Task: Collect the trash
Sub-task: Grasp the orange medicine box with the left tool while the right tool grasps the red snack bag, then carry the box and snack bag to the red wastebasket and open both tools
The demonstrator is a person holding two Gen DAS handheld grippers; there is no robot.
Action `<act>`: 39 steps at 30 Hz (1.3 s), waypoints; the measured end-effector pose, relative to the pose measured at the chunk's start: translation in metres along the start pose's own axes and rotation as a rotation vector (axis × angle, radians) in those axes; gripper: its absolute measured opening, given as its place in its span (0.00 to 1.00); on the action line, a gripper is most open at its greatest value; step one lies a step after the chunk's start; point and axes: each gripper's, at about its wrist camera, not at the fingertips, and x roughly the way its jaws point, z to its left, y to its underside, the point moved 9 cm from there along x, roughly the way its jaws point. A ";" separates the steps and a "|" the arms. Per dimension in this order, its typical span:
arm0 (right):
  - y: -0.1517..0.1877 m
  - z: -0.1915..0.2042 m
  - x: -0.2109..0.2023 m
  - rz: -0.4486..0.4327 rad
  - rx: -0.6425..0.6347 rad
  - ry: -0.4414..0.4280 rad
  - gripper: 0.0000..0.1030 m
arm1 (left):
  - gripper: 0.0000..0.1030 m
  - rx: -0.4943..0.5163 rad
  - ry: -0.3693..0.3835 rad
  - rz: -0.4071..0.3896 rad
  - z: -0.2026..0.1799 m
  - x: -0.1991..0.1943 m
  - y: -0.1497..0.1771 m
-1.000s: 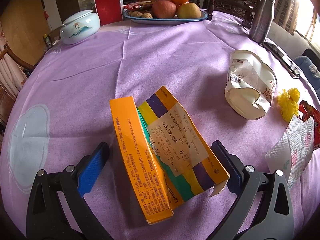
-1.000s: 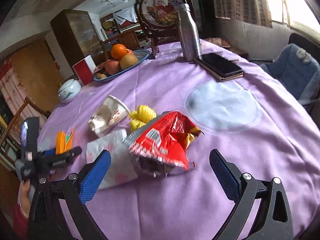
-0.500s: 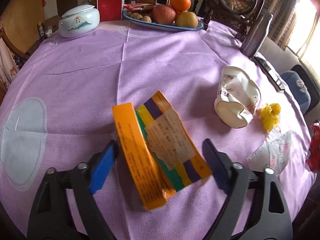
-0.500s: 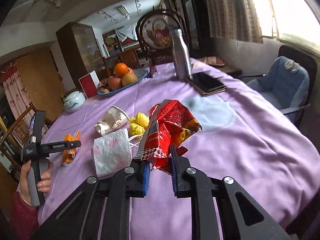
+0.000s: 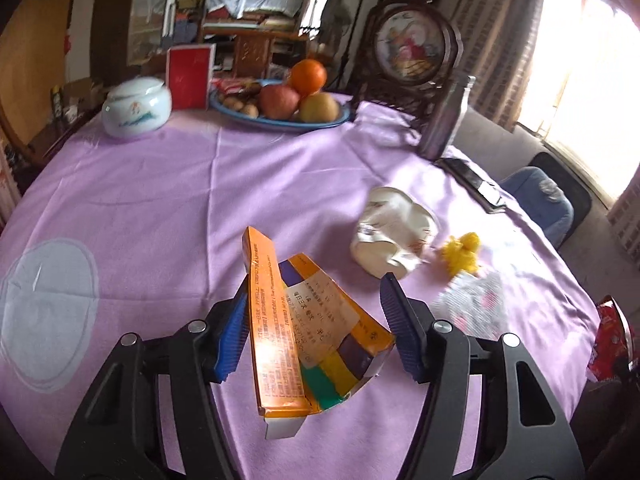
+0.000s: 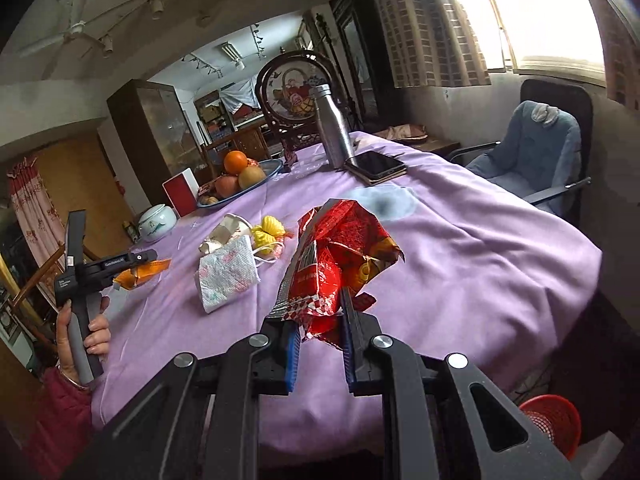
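My left gripper (image 5: 316,324) is shut on a flattened orange medicine box (image 5: 304,332) and holds it tilted above the purple tablecloth (image 5: 160,208); the box also shows in the right wrist view (image 6: 142,274). My right gripper (image 6: 320,344) is shut on a red snack bag (image 6: 336,264) lifted off the table. On the cloth lie a crushed paper cup (image 5: 394,240), a yellow clump (image 5: 462,254) and a white napkin (image 5: 472,306), also seen in the right wrist view (image 6: 228,274).
At the back stand a blue fruit plate (image 5: 280,110), a white lidded jar (image 5: 136,106), a red box (image 5: 188,78), a steel bottle (image 6: 334,126) and a phone (image 6: 376,164). A red basket (image 6: 550,420) sits on the floor at right. A blue chair (image 6: 540,152) stands beyond the table.
My left gripper closed on the orange box and lifted it off the cloth. My right gripper closed on the red snack bag and raised it.
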 end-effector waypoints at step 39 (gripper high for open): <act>0.056 -0.138 -0.113 -0.070 0.226 0.058 0.17 | 0.53 0.207 0.177 0.124 -0.166 -0.055 0.039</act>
